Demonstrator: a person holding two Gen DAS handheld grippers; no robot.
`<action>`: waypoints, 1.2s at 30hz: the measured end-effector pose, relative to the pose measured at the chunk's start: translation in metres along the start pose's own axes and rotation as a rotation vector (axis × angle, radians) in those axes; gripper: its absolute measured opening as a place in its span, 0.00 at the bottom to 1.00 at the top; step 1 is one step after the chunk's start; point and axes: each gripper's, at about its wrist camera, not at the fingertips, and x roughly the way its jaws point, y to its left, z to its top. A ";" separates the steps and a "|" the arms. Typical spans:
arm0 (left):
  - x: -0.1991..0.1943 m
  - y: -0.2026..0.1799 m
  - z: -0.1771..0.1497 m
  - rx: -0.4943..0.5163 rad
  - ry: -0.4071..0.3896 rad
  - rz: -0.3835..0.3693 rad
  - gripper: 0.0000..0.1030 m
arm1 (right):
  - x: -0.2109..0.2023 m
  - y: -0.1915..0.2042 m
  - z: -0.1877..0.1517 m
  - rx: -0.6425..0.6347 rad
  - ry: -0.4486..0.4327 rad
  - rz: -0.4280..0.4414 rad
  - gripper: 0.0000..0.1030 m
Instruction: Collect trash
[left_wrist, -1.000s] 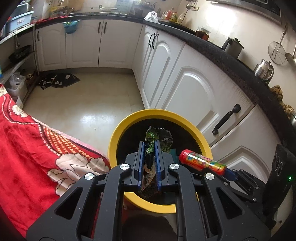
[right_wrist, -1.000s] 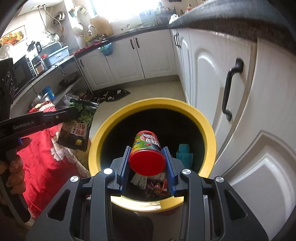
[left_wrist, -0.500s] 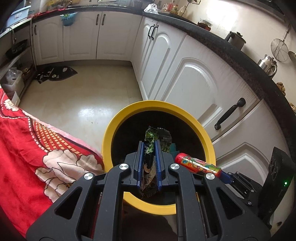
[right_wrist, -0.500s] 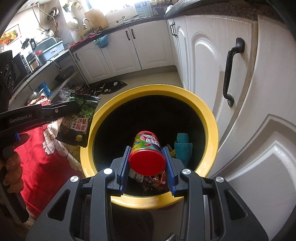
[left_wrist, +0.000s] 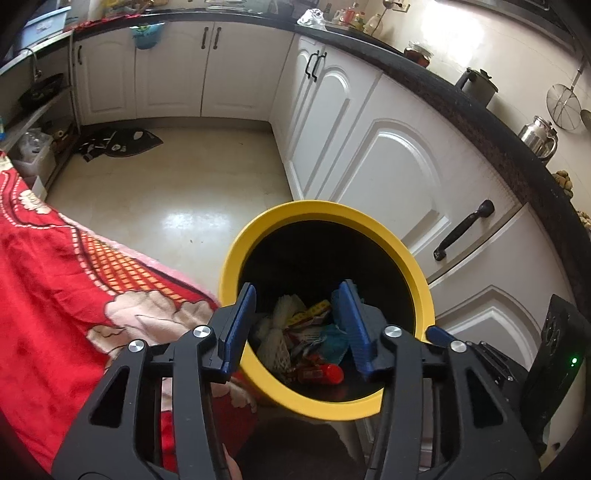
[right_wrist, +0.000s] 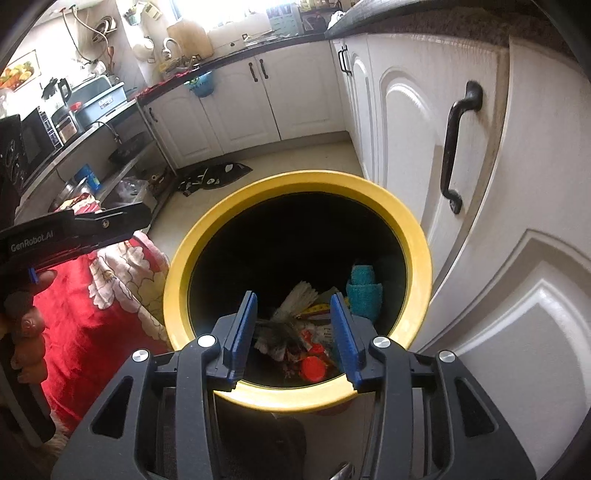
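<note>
A black bin with a yellow rim (left_wrist: 321, 210) stands below both grippers. My left gripper (left_wrist: 297, 325) hangs over its near edge, jaws opening with nothing between them. In the right wrist view my right gripper (right_wrist: 293, 332) is over the same bin rim (right_wrist: 295, 181), its jaws also opening and empty. Down in the bin lie a red-capped tube (right_wrist: 314, 369), also seen as the tube (left_wrist: 321, 374), a white mesh bundle (left_wrist: 280, 325), wrappers and a teal cloth (right_wrist: 364, 295). The left gripper (right_wrist: 144, 218) shows side-on at the left, held by a hand (right_wrist: 26, 321).
A red floral blanket (left_wrist: 55, 277) covers a surface left of the bin. White cabinet doors (left_wrist: 388, 177) with a black handle (left_wrist: 463, 229) stand close on the right. Tiled floor (left_wrist: 177, 184) with a dark mat (left_wrist: 122, 142) lies beyond.
The left gripper let go of the green snack packet and the right let go of the red-capped tube. Both dropped into the bin, and both jaws have spread.
</note>
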 end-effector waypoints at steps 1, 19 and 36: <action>-0.004 0.002 0.000 -0.001 -0.007 0.006 0.47 | -0.002 -0.001 0.002 0.000 -0.005 0.000 0.40; -0.109 0.019 -0.010 0.037 -0.228 0.143 0.89 | -0.087 0.034 0.008 -0.047 -0.225 -0.021 0.84; -0.169 0.031 -0.061 0.041 -0.363 0.243 0.90 | -0.128 0.077 -0.031 -0.144 -0.357 -0.058 0.94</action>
